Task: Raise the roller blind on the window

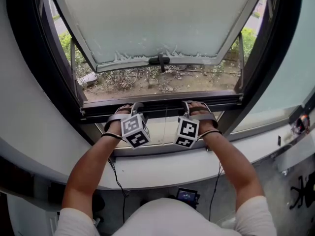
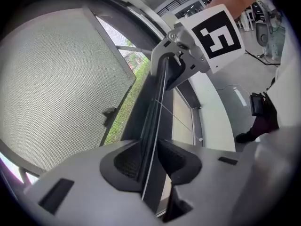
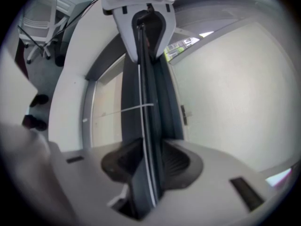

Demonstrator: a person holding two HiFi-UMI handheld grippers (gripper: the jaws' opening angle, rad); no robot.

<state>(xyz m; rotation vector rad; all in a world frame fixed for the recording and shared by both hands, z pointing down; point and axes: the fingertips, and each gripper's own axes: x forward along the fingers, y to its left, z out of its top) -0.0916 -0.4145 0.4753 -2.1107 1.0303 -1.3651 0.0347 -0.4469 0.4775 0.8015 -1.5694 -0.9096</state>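
Note:
A dark flat bar of the blind runs level across the window, with a pale sheet below it and a thin cord hanging down. My left gripper clamps the bar left of the middle, and my right gripper clamps it right of the middle. In the left gripper view the bar passes between the pads of the left gripper and runs up to the right gripper. In the right gripper view the bar sits in the right gripper and reaches the left gripper.
Above the bar, a frosted sash swings outward over shrubs and ground. A white sill runs below the window. A small device with a screen and cables lie on the floor by the person. Chairs stand in the room.

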